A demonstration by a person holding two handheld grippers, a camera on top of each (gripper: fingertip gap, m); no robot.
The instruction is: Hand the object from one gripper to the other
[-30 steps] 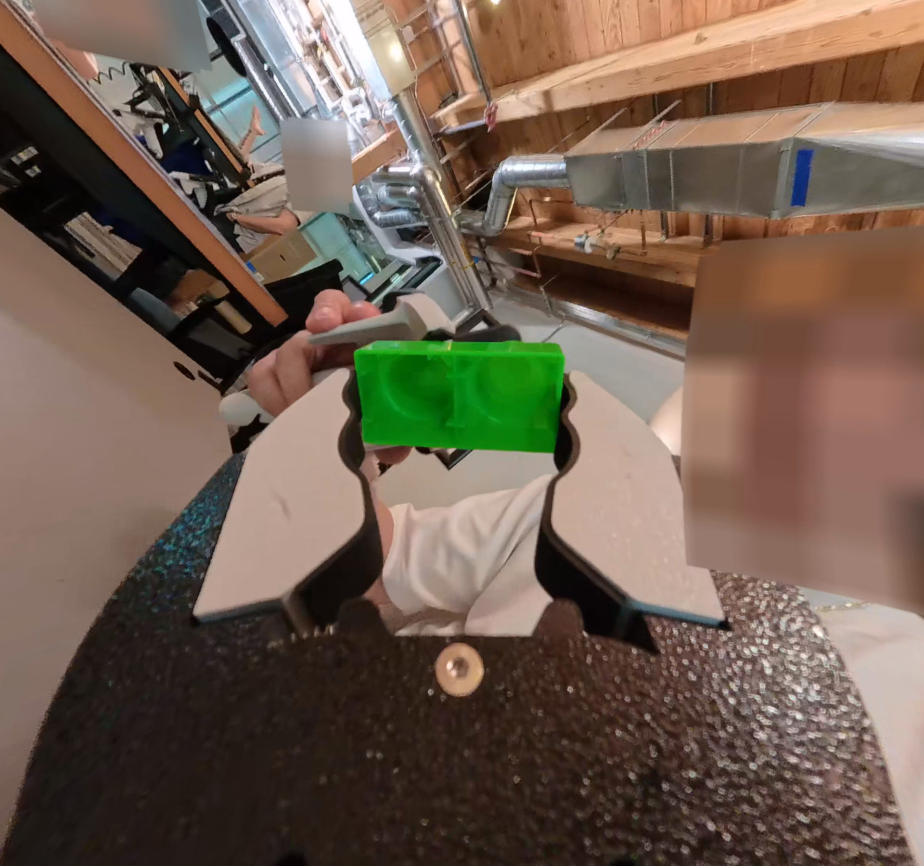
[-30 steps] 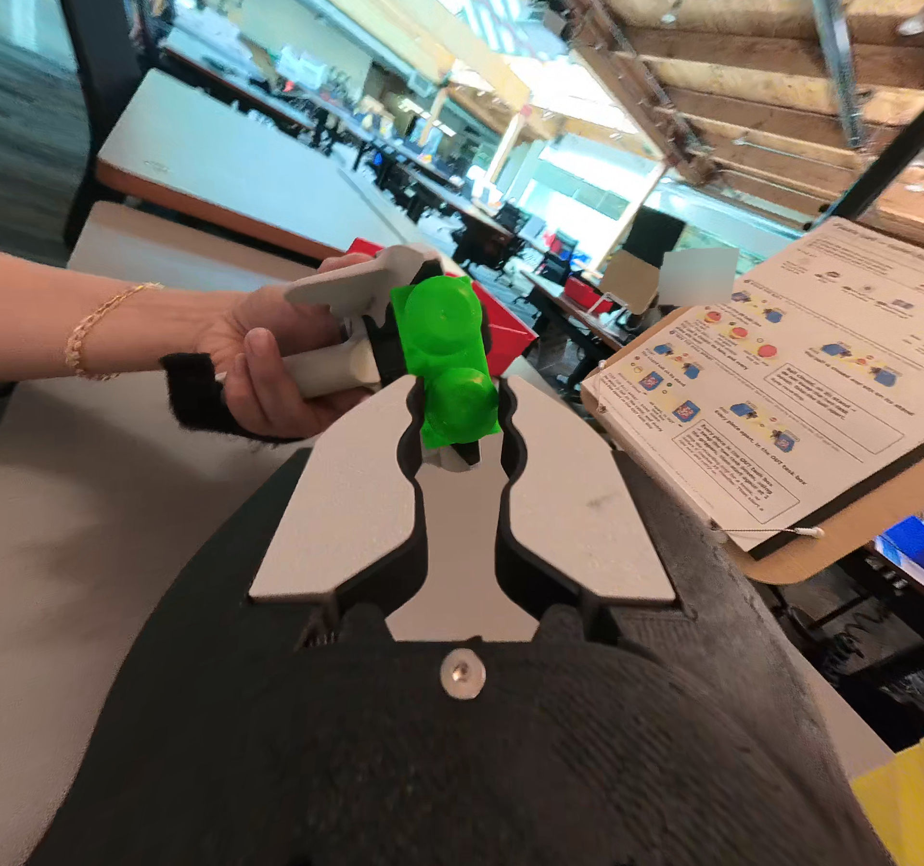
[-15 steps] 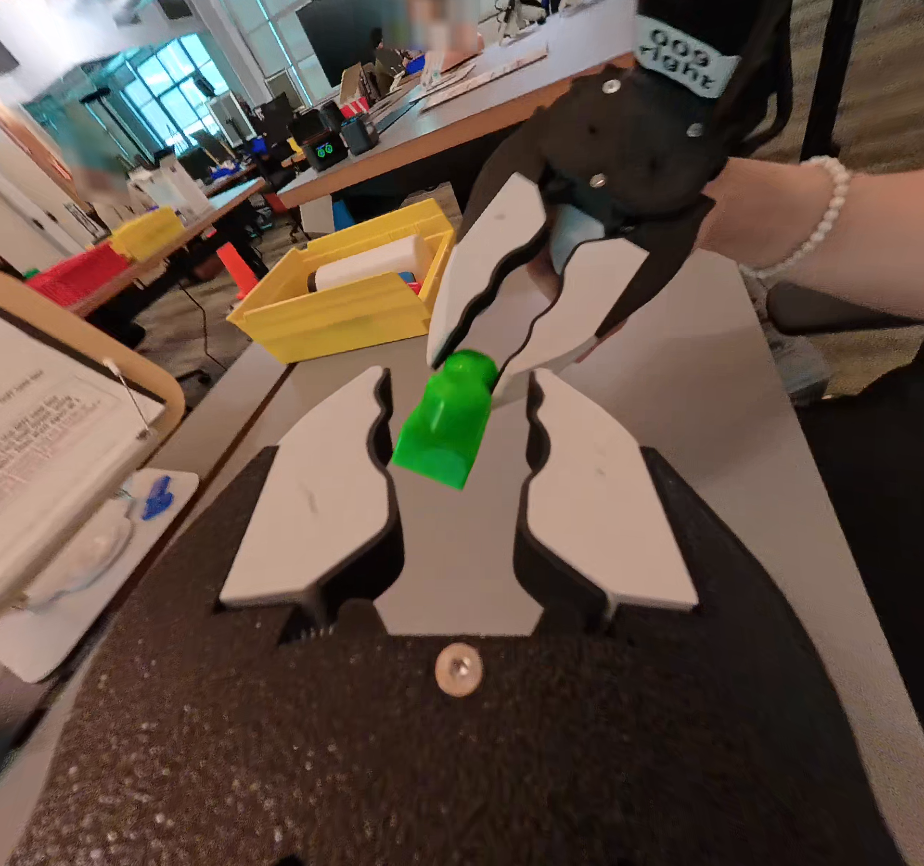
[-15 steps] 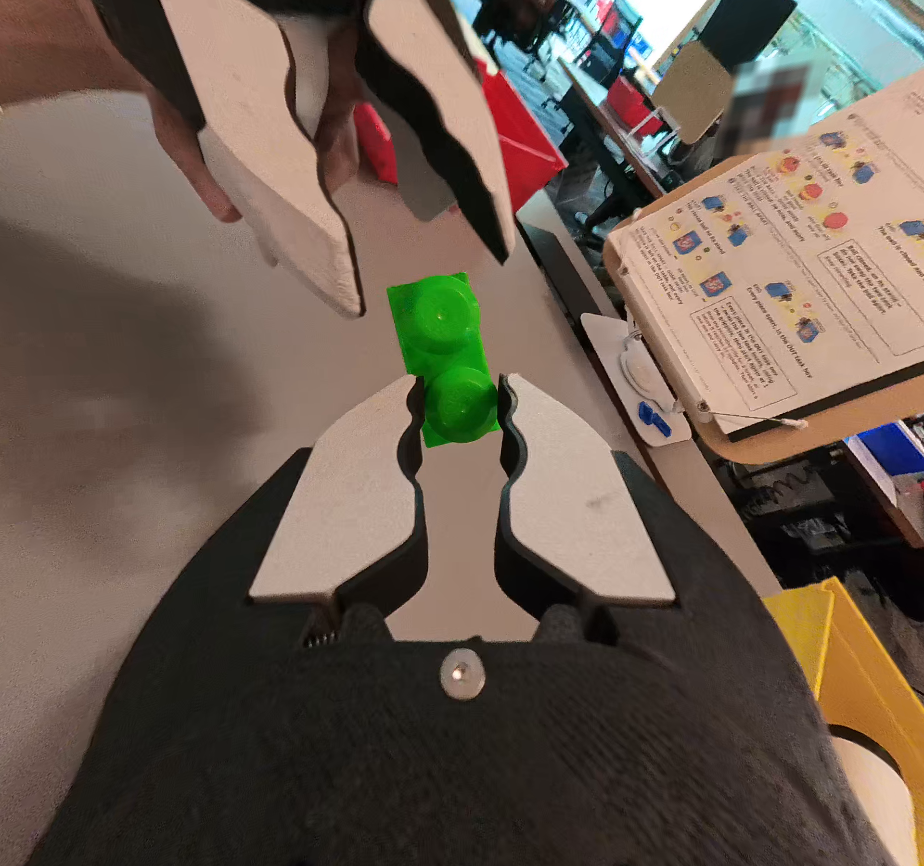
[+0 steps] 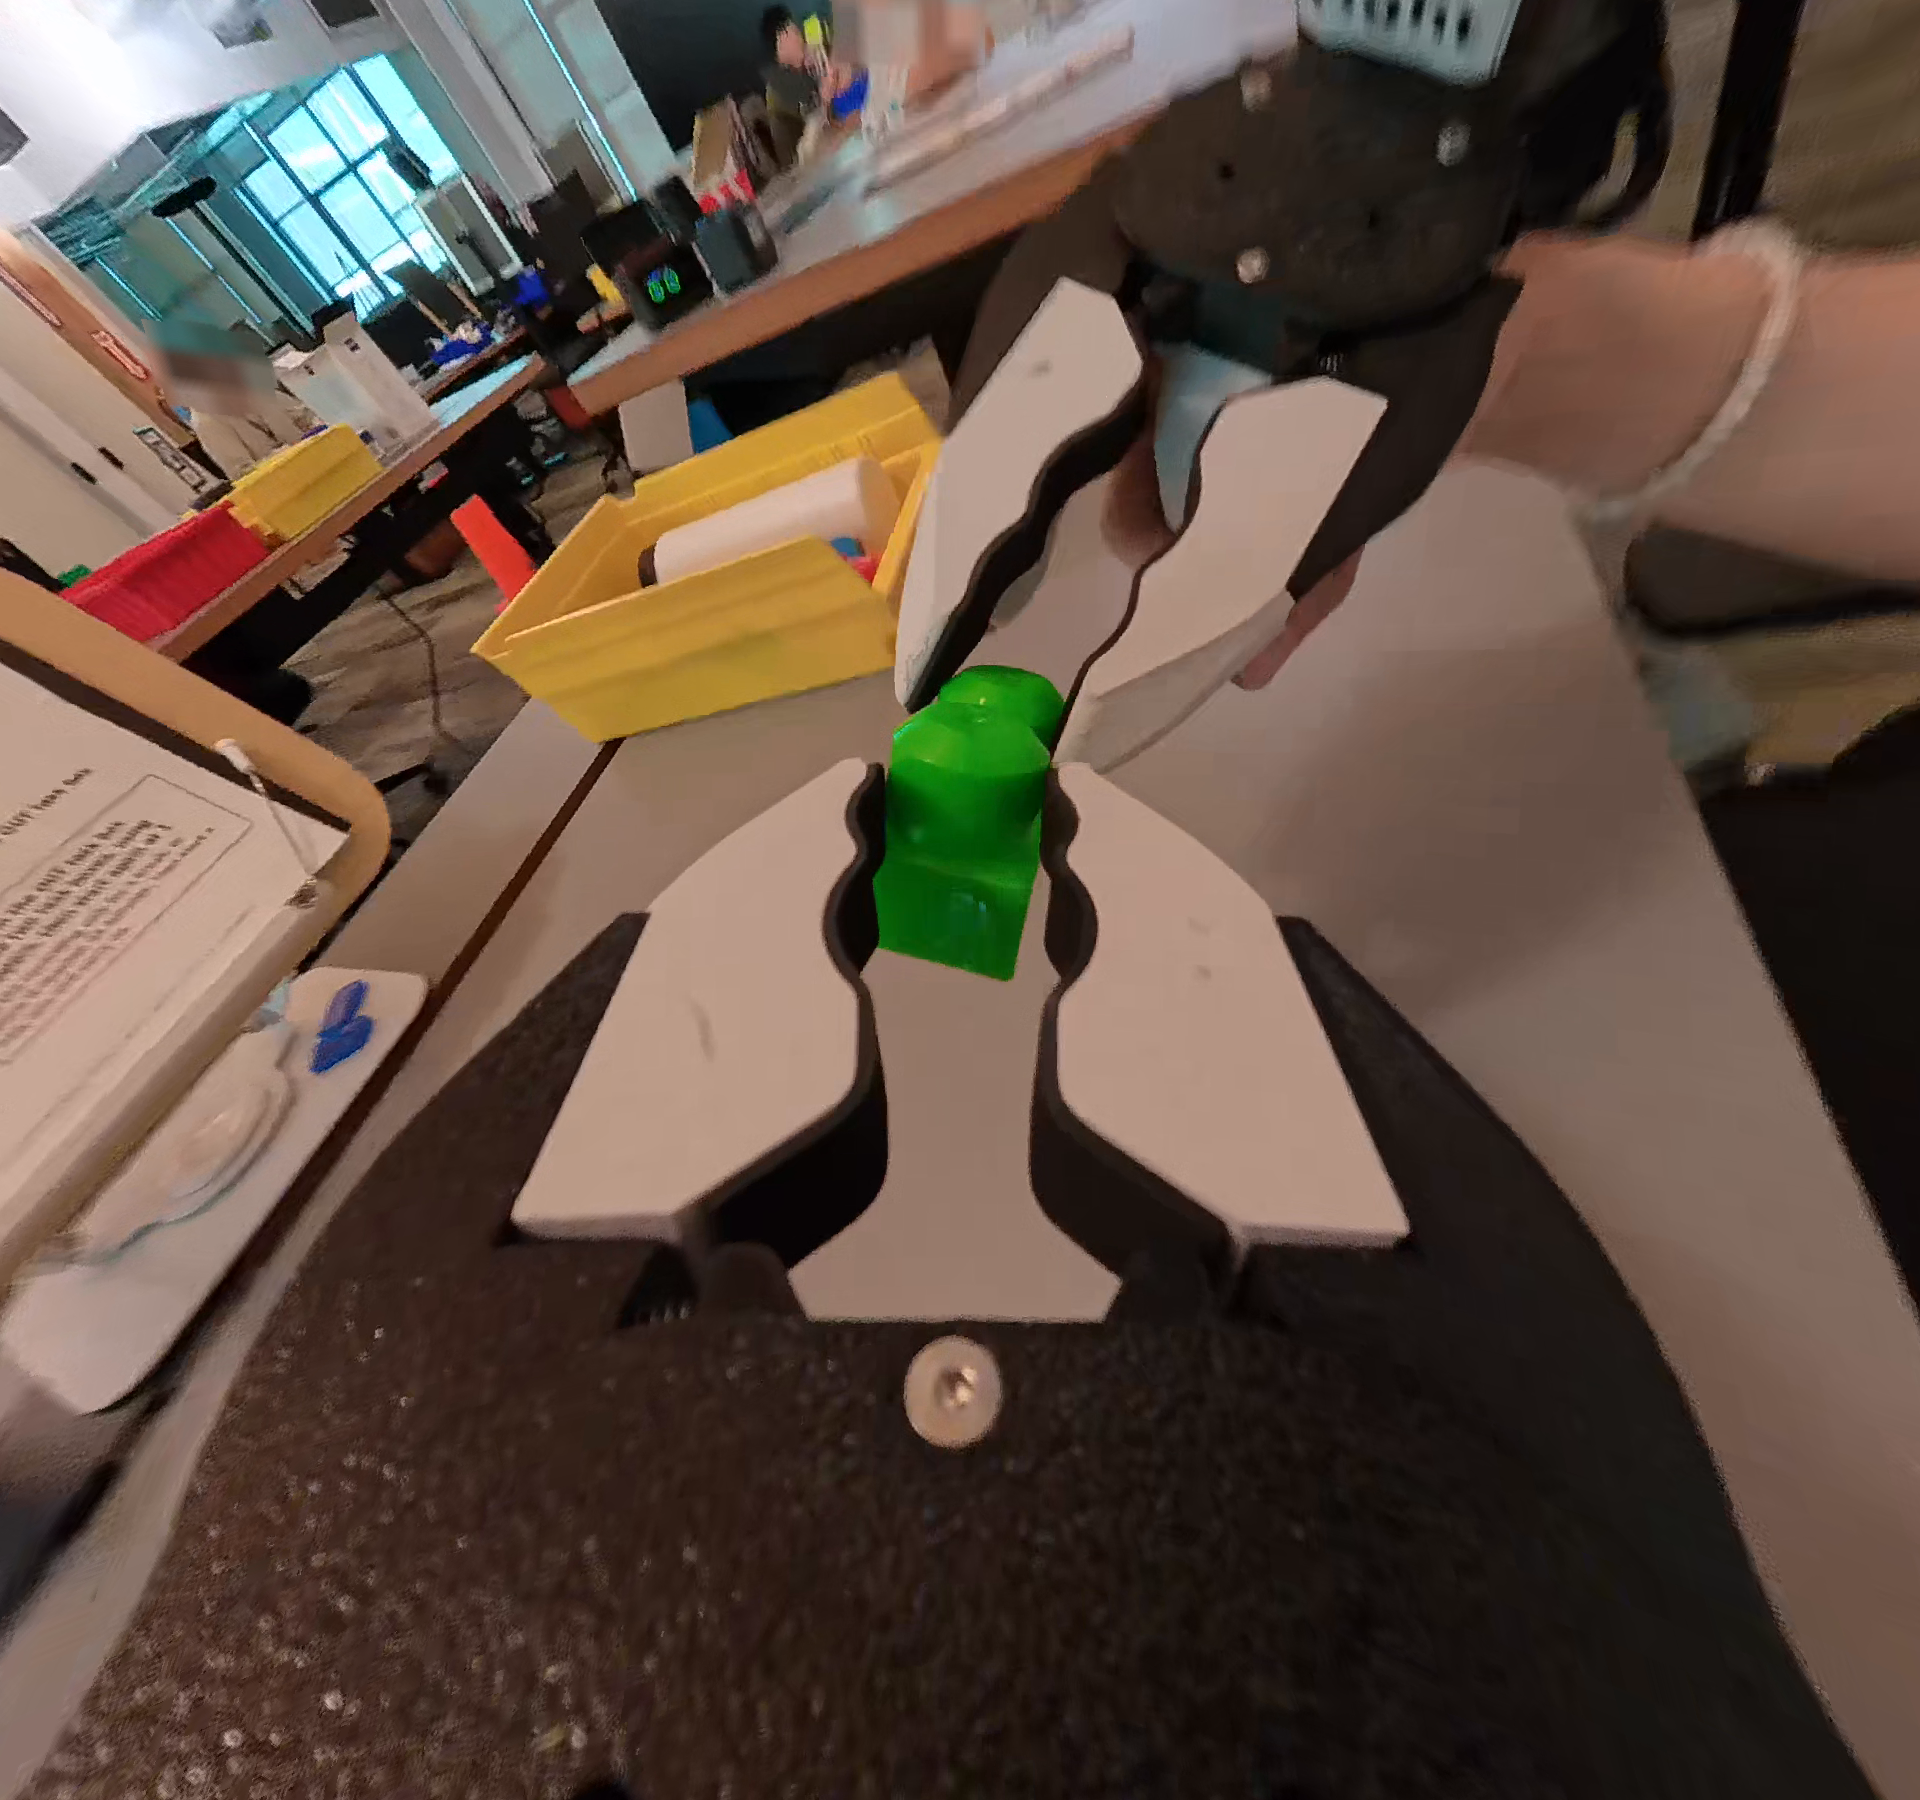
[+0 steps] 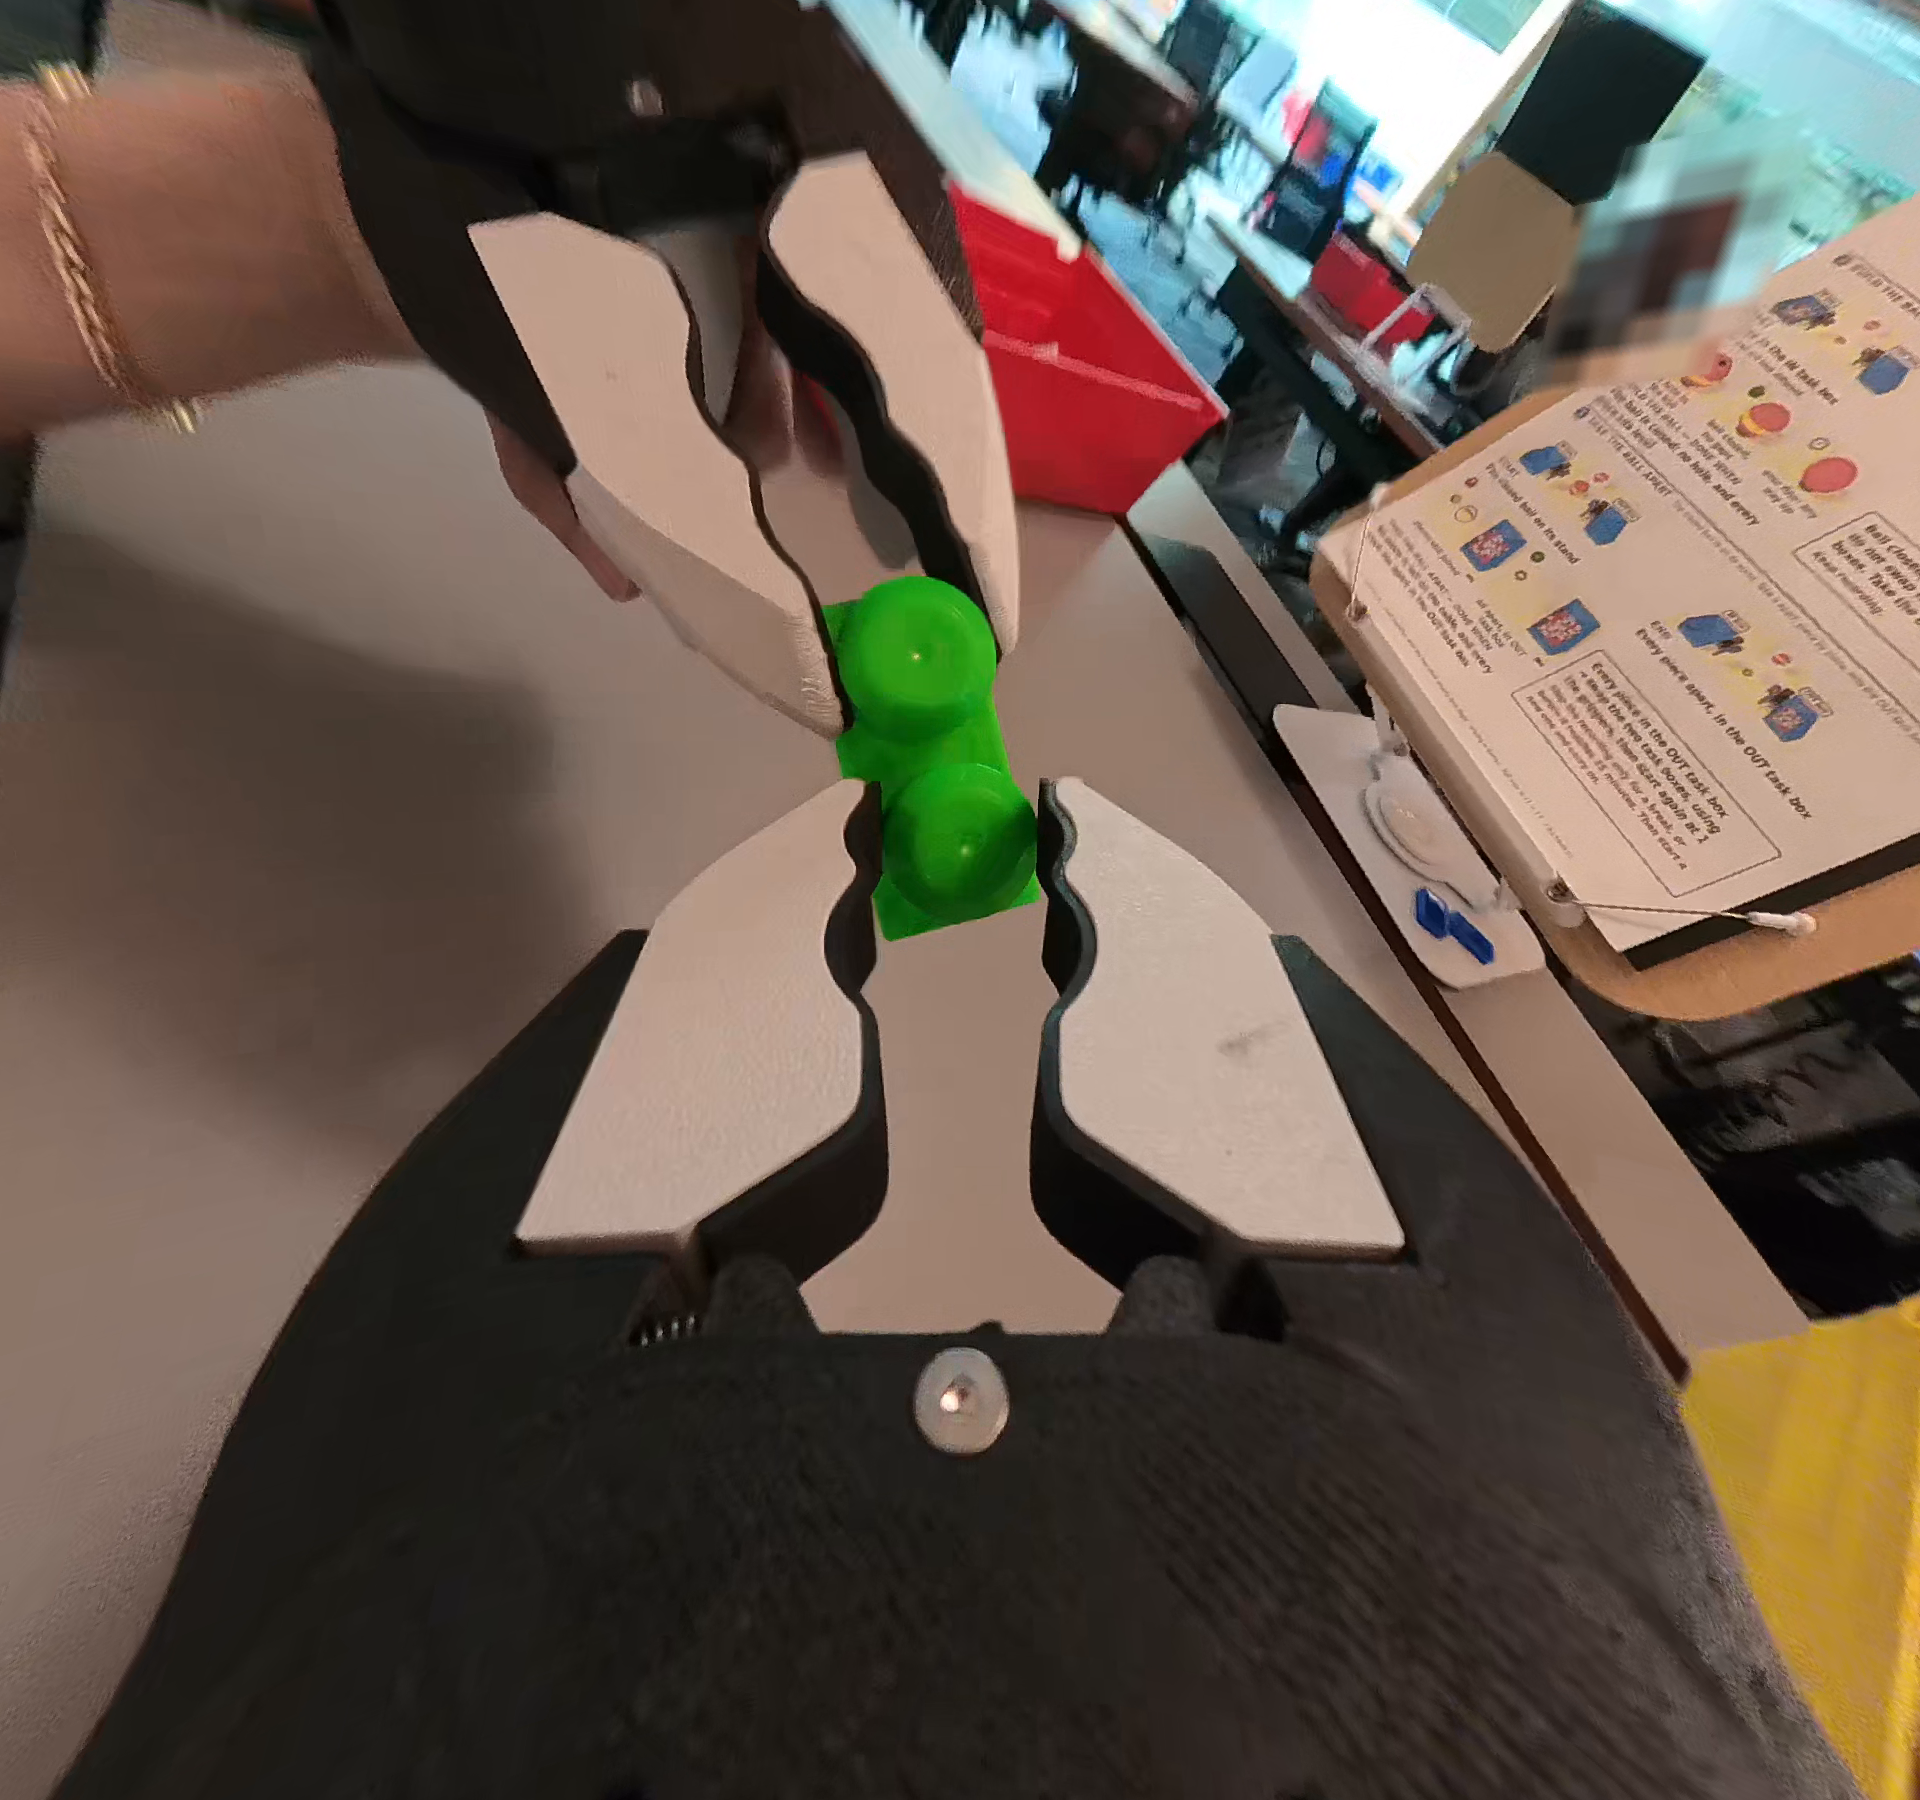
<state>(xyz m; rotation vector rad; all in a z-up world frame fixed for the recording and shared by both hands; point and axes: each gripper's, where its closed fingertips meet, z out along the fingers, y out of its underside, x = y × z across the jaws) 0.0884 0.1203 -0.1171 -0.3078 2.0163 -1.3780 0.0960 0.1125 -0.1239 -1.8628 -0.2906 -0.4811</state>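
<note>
A bright green two-stud brick (image 5: 956, 898) hangs above the grey table, held between both grippers. My left gripper (image 5: 964, 784) is shut on one end of it. My right gripper (image 5: 992, 711) faces it from above and pinches the far stud. In the right wrist view the brick (image 6: 935, 763) has its studs toward the camera. My right gripper (image 6: 954, 800) is shut on the near stud there, and my left gripper (image 6: 912, 670) is shut on the far stud. A hand holds each gripper.
A yellow bin (image 5: 686, 649) with a white roll (image 5: 769, 524) sits at the table's far edge. A red bin (image 6: 1081, 400) stands behind the left gripper. An instruction sheet on a stand (image 6: 1642, 628) is beside the table (image 6: 312, 711), with a blue clip (image 6: 1449, 924) at its foot. My left and right fingertips are right by each other.
Half a second ago my right gripper held the brick alone and my left gripper was open, clear of it. My left gripper has moved in and shut on the other end.
</note>
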